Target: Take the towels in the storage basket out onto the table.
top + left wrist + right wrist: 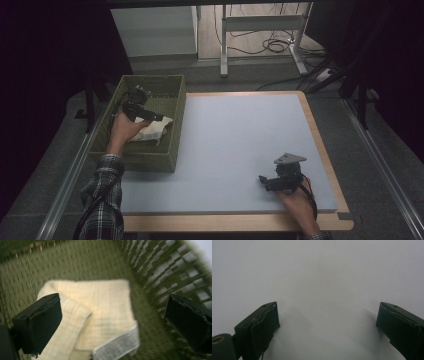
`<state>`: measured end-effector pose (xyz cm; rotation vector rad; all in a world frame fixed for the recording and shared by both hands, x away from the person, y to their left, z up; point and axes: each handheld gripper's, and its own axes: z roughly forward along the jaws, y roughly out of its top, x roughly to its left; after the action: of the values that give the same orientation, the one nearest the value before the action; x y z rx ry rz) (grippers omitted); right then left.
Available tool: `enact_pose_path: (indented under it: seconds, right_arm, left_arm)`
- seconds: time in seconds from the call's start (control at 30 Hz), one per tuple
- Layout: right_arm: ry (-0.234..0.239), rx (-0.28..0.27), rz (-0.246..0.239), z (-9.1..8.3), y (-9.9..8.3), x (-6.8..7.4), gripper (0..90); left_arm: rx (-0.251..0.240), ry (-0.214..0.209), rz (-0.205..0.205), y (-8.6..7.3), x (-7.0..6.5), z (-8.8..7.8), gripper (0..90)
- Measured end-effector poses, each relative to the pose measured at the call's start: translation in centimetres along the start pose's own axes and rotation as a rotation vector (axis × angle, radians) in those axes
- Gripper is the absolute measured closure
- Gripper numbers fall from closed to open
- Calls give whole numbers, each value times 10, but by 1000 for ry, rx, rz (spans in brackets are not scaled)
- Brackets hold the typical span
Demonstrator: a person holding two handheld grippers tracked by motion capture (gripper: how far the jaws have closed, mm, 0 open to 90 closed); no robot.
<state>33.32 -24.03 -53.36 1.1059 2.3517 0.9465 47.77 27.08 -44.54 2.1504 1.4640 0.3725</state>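
Right gripper [274, 181] is parked wide open on the bare blue table [235, 145], likely idle. Left gripper [112, 322] is held open over the folded cream cloth [100, 312] inside the green basket [172, 135], apparently for a grab.

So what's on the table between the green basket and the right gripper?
Nothing: in the high view the pale mat is bare between the basket and the right gripper. The right gripper view shows plain surface between its open jaws too.
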Motion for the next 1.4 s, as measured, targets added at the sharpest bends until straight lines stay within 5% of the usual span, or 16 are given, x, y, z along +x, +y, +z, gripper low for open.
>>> enact_pose_path:
  seconds: [0.17,0.77,0.83,1.17,1.4]
  right_arm:
    - [0,0,0,0,0,0,46]
    - [1,-1,3,0,0,0,46]
    - [1,-1,3,0,0,0,46]
    - [1,-1,3,0,0,0,46]
    - [1,-1,3,0,0,0,46]
  left_arm:
    - [56,-26,-42,-8,14,19,27]
    - [317,10,-102,-8,27,70,22]
    - [349,8,-105,-11,28,74,63]
    - [327,-19,-119,-10,30,61,710]
    - [299,-25,-136,-9,31,55,767]
